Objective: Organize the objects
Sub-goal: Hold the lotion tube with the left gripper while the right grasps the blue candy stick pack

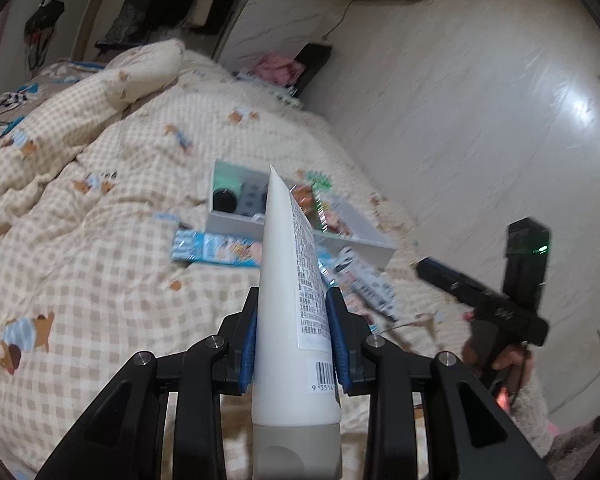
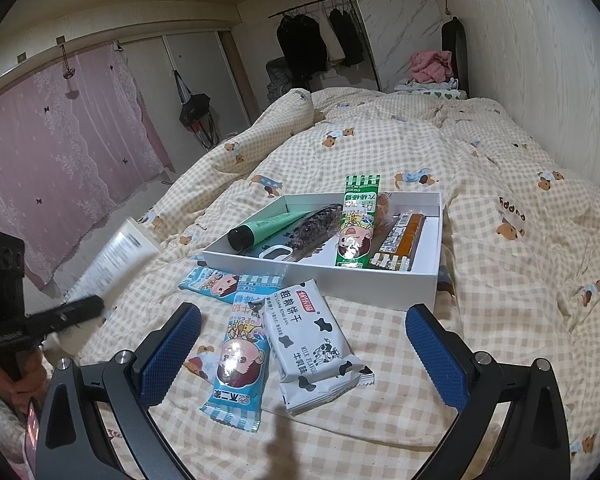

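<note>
Smooth white tube (image 1: 290,300) (tapered, grey cap toward camera) clamped in left gripper (image 1: 294,320), held above checked quilt (image 2: 480,160). Right gripper (image 2: 302,350) jaws wide over glossy snack packets (image 2: 312,344) beside white cardboard box (image 2: 380,288).

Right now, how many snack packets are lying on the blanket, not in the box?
3: a blue candy packet nearest the right gripper, a white milk biscuit packet beside it, and another blue packet against the white box. Others could be hidden behind the box.
</note>
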The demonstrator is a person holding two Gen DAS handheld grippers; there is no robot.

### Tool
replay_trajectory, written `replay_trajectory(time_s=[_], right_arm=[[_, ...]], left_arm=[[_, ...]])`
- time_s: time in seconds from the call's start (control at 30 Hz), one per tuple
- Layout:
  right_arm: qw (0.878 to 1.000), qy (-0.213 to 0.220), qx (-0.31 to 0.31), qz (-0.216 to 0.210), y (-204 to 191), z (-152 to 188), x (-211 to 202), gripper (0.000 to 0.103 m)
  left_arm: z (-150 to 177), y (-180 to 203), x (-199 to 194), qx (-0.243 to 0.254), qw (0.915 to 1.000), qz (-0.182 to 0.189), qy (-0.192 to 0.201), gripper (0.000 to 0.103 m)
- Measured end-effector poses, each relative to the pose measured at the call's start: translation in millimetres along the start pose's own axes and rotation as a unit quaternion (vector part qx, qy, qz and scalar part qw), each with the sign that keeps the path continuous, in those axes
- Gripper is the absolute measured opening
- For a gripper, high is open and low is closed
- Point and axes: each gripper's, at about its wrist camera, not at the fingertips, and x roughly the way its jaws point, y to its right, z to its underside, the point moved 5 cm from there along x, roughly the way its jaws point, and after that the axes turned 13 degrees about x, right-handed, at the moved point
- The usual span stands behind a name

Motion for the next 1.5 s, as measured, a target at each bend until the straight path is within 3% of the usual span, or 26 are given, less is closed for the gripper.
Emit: replay_trajectory(time_s=[0.17,0.67,0.8,0.97,1.0,1.03,1.1,1.17,1.27,1.4,1.43,1.5], right_arm=[[1.000,-0.002,0.001,-0.001,-0.1,0.3,1.0,0.103],[1.000,-0.015,0.003,-0.014,-1.5,-2.6,0.9,0.103],[0.999,0.002,-0.017,-0.032,-12.0,-4.3,-8.4,0.103],[0.996,-0.049,-0.055,-0.060,-32.4,4.8,4.3,0.101],[0.994,-0.060,-0.061,-0.062,-35.4,7.7,7.5,0.092],[0.992,-0.077,-0.070,-0.067,-40.4,11.6,12.5,0.077],[0.988,-0.111,-0.083,-0.071,-45.6,18.6,21.9,0.066],[0.981,-0.151,-0.096,-0.069,-49.6,28.2,34.7,0.062],[0.978,-0.181,-0.096,-0.025,-42.1,35.9,49.8,0.056],[0.972,-0.212,-0.103,-0.005,-38.9,45.7,61.5,0.053],[0.971,-0.215,-0.105,-0.003,-38.3,46.1,62.2,0.040],[0.970,-0.219,-0.103,-0.002,-36.0,46.7,63.2,0.034]], left_arm=[[8.5,-1.2,13.6,0.000,0.9995,-0.009,-0.031,0.034],[9.9,-0.3,13.9,0.001,0.9992,-0.008,-0.038,0.034],[10.1,-0.7,14.4,0.002,0.9992,-0.009,-0.039,0.034],[10.5,-0.5,14.2,0.002,0.9992,-0.007,-0.040,0.034],[10.4,-0.6,13.9,0.002,0.9992,-0.007,-0.040,0.034],[10.4,-0.7,13.9,0.002,0.9992,-0.006,-0.039,0.034],[10.4,-1.1,14.1,0.002,0.9992,-0.006,-0.039,0.034],[10.4,-1.1,14.1,0.002,0.9992,-0.006,-0.040,0.034],[10.1,-1.4,14.2,0.002,0.9992,-0.006,-0.039,0.034],[10.0,-2.0,14.5,0.002,0.9992,-0.006,-0.039,0.034],[9.9,-2.0,14.5,0.002,0.9992,-0.005,-0.039,0.034],[10.0,-1.7,14.6,0.002,0.9992,-0.006,-0.039,0.034]])
